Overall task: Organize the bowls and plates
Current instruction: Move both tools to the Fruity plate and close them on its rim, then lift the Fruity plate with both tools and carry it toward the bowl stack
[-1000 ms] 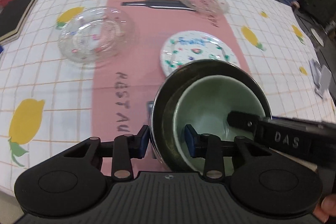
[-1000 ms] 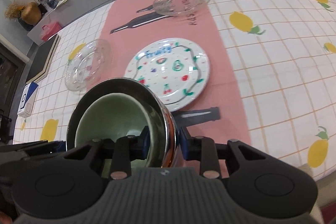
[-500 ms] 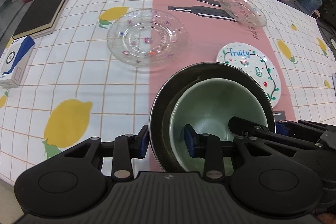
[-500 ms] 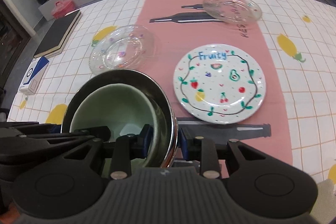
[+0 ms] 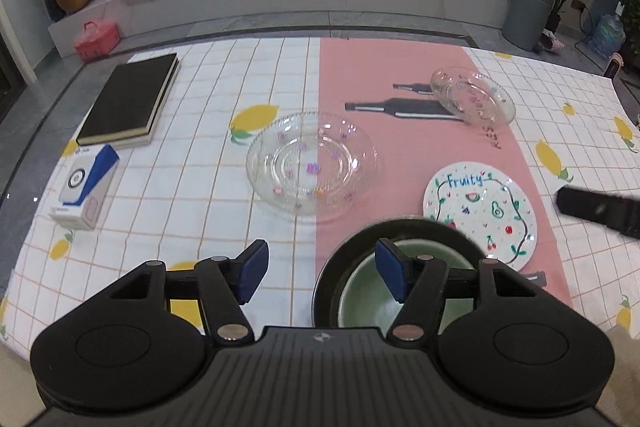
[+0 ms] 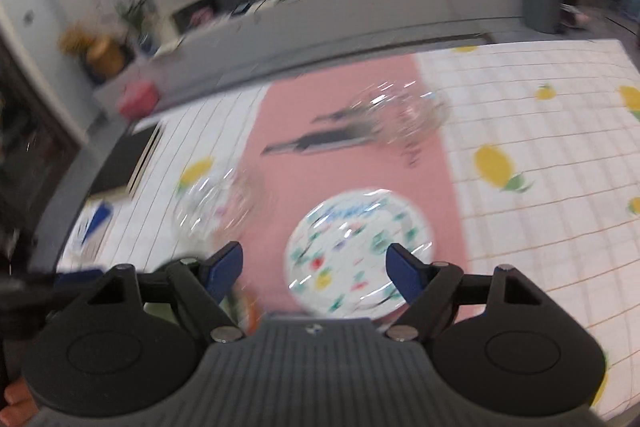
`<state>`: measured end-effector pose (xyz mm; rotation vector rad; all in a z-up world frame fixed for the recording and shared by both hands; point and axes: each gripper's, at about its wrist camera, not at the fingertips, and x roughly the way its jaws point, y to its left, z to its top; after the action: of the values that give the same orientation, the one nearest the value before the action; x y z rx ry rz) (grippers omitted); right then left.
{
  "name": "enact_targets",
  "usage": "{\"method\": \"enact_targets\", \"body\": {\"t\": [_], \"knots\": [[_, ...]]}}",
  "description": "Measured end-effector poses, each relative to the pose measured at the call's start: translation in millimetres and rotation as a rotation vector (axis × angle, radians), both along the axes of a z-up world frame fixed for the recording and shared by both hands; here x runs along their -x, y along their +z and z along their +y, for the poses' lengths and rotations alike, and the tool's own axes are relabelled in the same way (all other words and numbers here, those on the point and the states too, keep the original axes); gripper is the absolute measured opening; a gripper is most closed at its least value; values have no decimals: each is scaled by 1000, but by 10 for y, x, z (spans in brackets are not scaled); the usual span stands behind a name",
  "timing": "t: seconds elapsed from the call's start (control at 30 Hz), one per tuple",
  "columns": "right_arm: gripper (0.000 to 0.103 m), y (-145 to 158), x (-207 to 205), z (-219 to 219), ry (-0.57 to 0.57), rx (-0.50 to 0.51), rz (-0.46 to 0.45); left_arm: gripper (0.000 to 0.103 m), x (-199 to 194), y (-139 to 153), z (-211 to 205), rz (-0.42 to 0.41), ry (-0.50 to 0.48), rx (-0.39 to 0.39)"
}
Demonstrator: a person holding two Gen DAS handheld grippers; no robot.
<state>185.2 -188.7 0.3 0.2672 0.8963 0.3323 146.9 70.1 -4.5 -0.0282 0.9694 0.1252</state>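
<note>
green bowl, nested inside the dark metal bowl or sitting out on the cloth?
Nested. The pale green bowl sits inside the dark metal bowl, whose rim rings it. Left gripper jaws are opening, pads off the rim.

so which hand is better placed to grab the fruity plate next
Right, probably. The right gripper, jaws opening and empty, frames the fruity plate. The left gripper hangs over the nested bowls, plate off to its side.
</note>
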Motion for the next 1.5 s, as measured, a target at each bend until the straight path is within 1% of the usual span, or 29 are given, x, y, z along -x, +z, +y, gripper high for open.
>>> {"method": "enact_targets", "body": {"t": [0.07, 0.17, 0.2, 0.23, 0.3, 0.37, 0.4, 0.47, 0.5, 0.57, 0.6, 0.63, 0.67, 0.73, 0.8, 0.87, 0.97, 1.03, 1.13, 1.2, 1.23, 1.27, 1.3, 1.33, 1.4, 1.5], "knots": [[73, -135, -61, -217, -39, -81, 27, 72, -60, 31, -37, 5, 8, -2], [65, -425, -178, -444, -93, -185, 89, 72, -206, 40, -137, 11, -31, 10], [61, -515, -210, -486, -112, -203, 101, 72, -286, 21, -186, 24, -52, 8], [53, -599, -253, -521, -127, -213, 114, 72, -372, 2, -249, 38, -84, 1], [51, -739, -321, -577, -152, -230, 128, 72, -530, -48, -392, 74, -166, -11], [43, -874, -371, -652, -174, -257, 139, 72, -703, -114, -526, 145, -221, -30], [41, -955, -404, -687, -189, -274, 163, 72, -764, -137, -586, 163, -235, -36], [25, -1115, -466, -762, -215, -319, 224, 72, -868, -170, -700, 174, -277, -38], [23, -1183, -492, -792, -228, -335, 248, 72, -932, -187, -748, 178, -305, -35], [22, -1263, -532, -835, -249, -347, 270, 70, -1053, -247, -822, 198, -345, -20], [22, -1284, -547, -852, -251, -357, 274, 65, -1121, -285, -850, 220, -364, -14], [22, -1296, -552, -868, -250, -373, 275, 58, -1194, -338, -881, 248, -388, -8], [20, -1303, -558, -884, -252, -388, 275, 55, -1264, -393, -900, 273, -406, 2], [20, -1311, -569, -902, -252, -393, 272, 49, -1406, -503, -907, 313, -400, 22], [20, -1338, -589, -913, -255, -395, 279, 46, -1511, -606, -883, 348, -372, 41], [19, -1383, -605, -935, -261, -417, 297, 46, -1584, -683, -860, 375, -365, 56], [19, -1406, -621, -952, -252, -439, 306, 42, -1684, -816, -826, 418, -347, 61], [19, -1410, -627, -940, -241, -441, 308, 34, -1743, -886, -791, 447, -342, 91], [19, -1428, -636, -930, -229, -456, 318, 33, -1827, -936, -721, 465, -322, 159], [18, -1442, -642, -929, -226, -465, 325, 31, -1877, -973, -674, 474, -306, 198], [17, -1445, -640, -933, -225, -470, 329, 28, -1898, -996, -651, 482, -295, 207], [14, -1450, -640, -931, -225, -470, 336, 26, -1921, -1024, -631, 491, -286, 211], [10, -1457, -641, -922, -222, -465, 343, 21, -1936, -1050, -617, 499, -279, 211], [4, -1466, -640, -909, -216, -459, 349, 18, -1943, -1075, -602, 505, -276, 225], [4, -1440, -633, -889, -210, -442, 336, 18, -1943, -1089, -578, 511, -252, 248], [3, -1427, -632, -875, -208, -430, 324, 18, -1927, -1078, -626, 505, -256, 222]]}}
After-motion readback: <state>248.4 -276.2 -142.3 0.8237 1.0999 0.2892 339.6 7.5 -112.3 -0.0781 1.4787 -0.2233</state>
